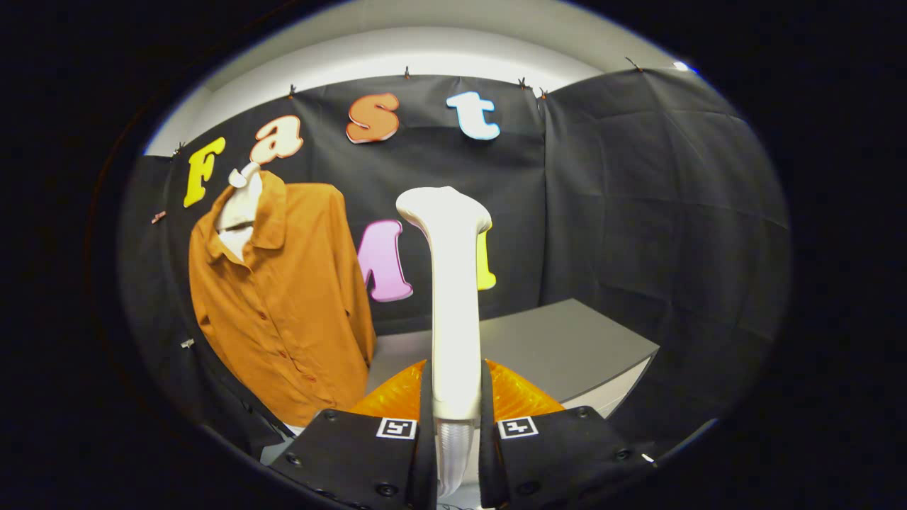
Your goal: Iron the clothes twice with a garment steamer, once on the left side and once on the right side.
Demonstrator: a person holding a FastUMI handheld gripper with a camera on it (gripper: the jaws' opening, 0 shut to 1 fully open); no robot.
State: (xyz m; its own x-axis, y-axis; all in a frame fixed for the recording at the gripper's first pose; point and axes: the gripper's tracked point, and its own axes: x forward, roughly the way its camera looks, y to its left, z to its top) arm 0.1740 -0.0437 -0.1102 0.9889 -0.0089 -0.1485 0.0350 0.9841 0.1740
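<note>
Grey table [567,340] against black cloth wall [638,212].

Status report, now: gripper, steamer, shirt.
Hand-held gripper shut on steamer, held upright. Brown shirt hangs ahead-left, untouched. Nothing between them.

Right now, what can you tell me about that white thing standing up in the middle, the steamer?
The garment steamer is a smooth, off-white, plastic-looking wand, held upright between the gripper's jaws, which press on both sides of its handle. It widens at the top into a flat, rounded head. A ribbed clear hose leaves its lower end. It is apart from the orange shirt hanging beside it, not touching the fabric.
</note>
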